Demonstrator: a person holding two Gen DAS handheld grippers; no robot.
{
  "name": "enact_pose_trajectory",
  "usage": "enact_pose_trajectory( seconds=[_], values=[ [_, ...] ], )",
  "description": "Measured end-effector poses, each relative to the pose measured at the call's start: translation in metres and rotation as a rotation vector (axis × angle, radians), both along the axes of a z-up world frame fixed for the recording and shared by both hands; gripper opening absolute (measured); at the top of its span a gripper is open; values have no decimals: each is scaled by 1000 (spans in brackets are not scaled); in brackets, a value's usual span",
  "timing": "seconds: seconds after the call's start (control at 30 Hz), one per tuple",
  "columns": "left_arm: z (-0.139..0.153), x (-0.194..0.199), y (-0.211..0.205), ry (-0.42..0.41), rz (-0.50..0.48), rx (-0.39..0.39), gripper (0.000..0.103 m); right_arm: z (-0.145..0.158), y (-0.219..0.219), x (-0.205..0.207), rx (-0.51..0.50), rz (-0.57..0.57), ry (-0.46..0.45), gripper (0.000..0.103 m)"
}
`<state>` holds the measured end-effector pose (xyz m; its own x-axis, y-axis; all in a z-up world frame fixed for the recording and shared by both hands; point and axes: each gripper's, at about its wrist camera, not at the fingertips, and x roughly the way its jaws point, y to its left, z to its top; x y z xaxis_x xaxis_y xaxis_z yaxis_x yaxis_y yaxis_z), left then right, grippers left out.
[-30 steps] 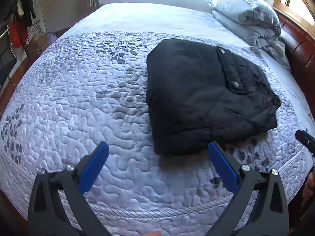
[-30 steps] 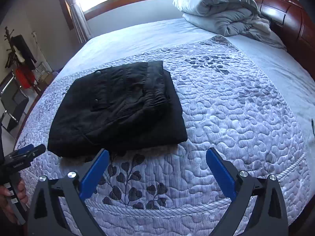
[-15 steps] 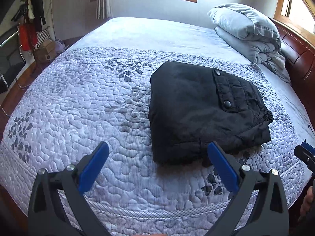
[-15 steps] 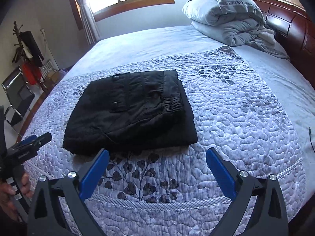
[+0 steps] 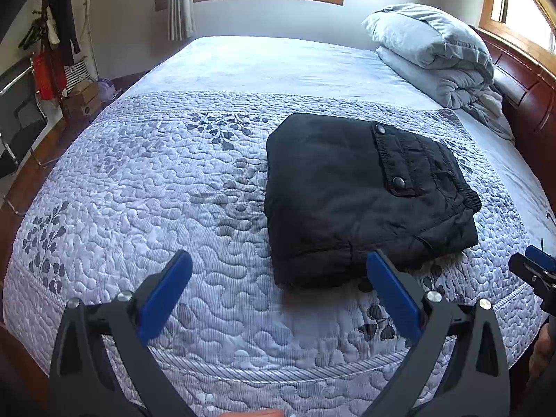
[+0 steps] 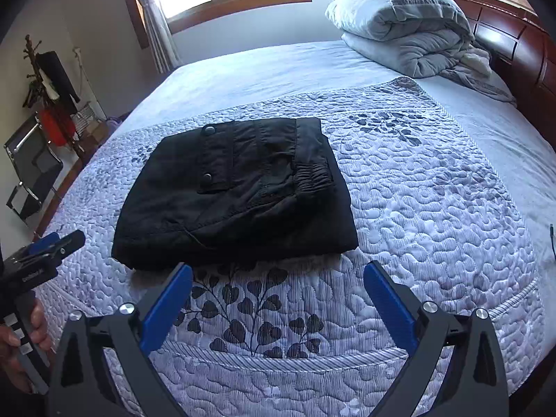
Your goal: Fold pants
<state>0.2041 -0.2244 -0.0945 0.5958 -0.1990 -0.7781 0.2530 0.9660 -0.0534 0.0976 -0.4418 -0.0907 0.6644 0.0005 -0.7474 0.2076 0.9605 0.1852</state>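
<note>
The black pants (image 5: 358, 194) lie folded into a compact rectangle on the quilted lilac bedspread (image 5: 146, 191), pocket flap and snaps facing up. In the right wrist view the same pants (image 6: 236, 191) sit just beyond the fingers. My left gripper (image 5: 278, 271) is open and empty, held above the bed's near edge, its right finger just short of the bundle's near edge. My right gripper (image 6: 278, 274) is also open and empty, a little back from the pants. Each gripper's tip shows at the edge of the other's view.
A folded grey duvet (image 5: 434, 55) is stacked at the head of the bed by the dark wooden headboard (image 5: 528, 104). A chair (image 6: 31, 170) and a coat stand (image 6: 52, 97) stand on the floor to the left. Windows line the far wall.
Both grippers have pulled back and risen away from the folded pants, so more of the bed and room shows. The pants have not moved.
</note>
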Motion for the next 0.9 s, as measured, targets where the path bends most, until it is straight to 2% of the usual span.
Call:
enact_pose_trajectory(
  seconds=[0.9],
  values=[
    [-4,3,-9,-1,-37,5,100,-10,2,4,-6,12,18,99]
  ],
)
